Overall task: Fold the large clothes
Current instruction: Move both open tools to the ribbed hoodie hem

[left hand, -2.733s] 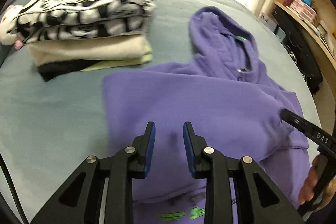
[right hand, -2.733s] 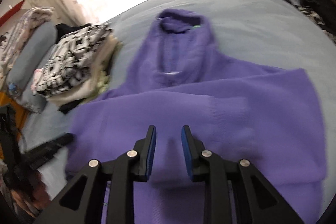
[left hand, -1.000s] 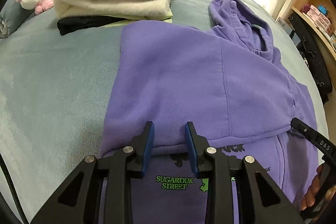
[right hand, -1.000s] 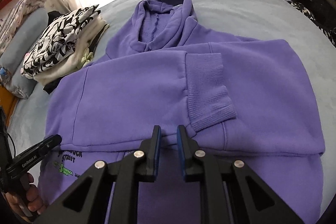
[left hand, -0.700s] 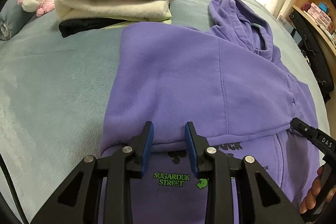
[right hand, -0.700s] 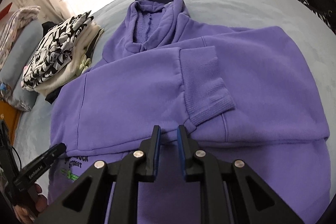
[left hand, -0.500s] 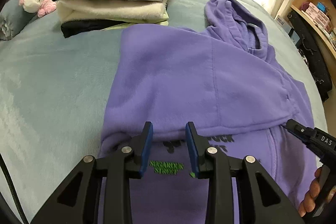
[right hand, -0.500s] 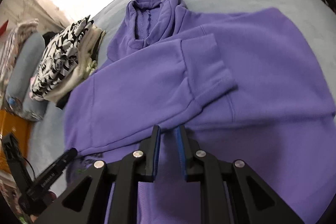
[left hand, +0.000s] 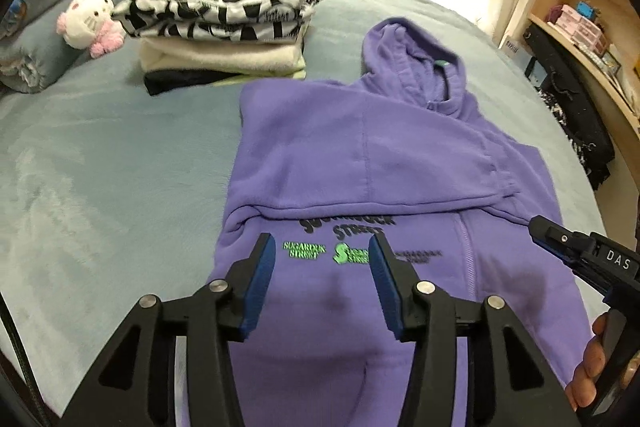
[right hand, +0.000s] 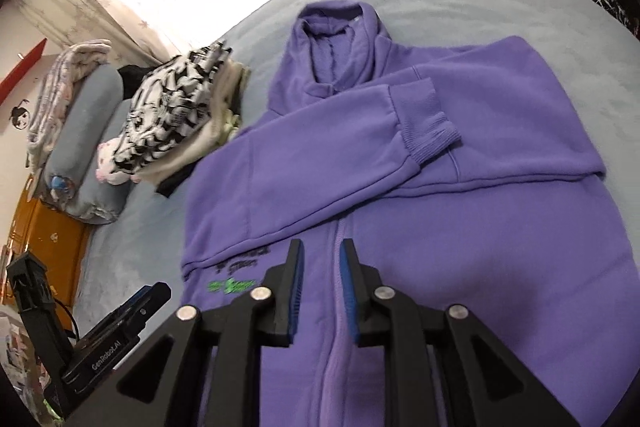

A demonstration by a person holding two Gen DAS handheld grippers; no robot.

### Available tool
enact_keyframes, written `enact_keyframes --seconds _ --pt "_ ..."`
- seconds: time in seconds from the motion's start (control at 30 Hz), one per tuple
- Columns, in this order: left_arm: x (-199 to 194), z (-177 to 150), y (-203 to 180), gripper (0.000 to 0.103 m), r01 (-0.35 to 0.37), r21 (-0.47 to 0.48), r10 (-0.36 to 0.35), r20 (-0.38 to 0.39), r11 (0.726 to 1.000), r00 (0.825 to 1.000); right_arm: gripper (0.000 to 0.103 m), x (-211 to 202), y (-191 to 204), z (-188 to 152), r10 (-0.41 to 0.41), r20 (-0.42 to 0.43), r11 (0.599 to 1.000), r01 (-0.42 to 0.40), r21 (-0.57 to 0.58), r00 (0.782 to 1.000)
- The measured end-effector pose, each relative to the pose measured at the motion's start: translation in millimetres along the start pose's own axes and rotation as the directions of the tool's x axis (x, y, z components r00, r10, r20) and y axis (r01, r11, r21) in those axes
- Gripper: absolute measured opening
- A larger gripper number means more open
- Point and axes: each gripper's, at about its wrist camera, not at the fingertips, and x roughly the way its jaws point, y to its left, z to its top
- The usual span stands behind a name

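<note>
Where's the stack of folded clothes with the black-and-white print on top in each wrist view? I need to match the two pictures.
Left wrist: stack of folded clothes sits upper left of centre, just beyond the purple hoodie.
Right wrist: the stack is left of centre, blurred, beside the hoodie.
Shared landmark: the hoodie's hood.

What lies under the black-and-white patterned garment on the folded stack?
Under the black-and-white garment there is a cream folded piece, then a pale green edge and a black piece at the bottom, resting on the blue bedcover. Anything further inside the stack is covered.
</note>
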Motion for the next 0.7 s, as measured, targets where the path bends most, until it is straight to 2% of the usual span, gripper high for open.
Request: enact_keyframes --seconds 0.03,0.07,0.3,0.47,0.7 --pt "-9 -2 -1 0.047 -0.001 0.004 0.001 0.011 1.0 1.0 0.035 -8 3 -3 0.002 0.012 1.0 -0.002 -0.004 1.0" --pt "-17 -3 -3 0.047 -0.002 0.006 0.002 0.021 1.0 1.0 0.036 -14 4 -6 0.003 0.022 1.0 -0.003 -0.007 1.0" --pt "-77 -24 -8 0.055 -0.012 0.026 0.009 0.098 1.0 0.995 0.037 -64 18 -33 0.038 0.078 0.998 -0.034 -0.05 0.996" --pt "-111 -39 -10 0.056 -0.025 0.041 0.019 0.14 0.999 0.99 0.037 -93 22 -53 0.043 0.116 0.996 -0.034 -0.083 0.992" --pt "-162 -66 -8 0.063 -0.036 0.064 0.021 0.22 0.997 0.975 0.037 -133 17 -79 0.038 0.174 0.993 -0.017 -0.12 0.984"
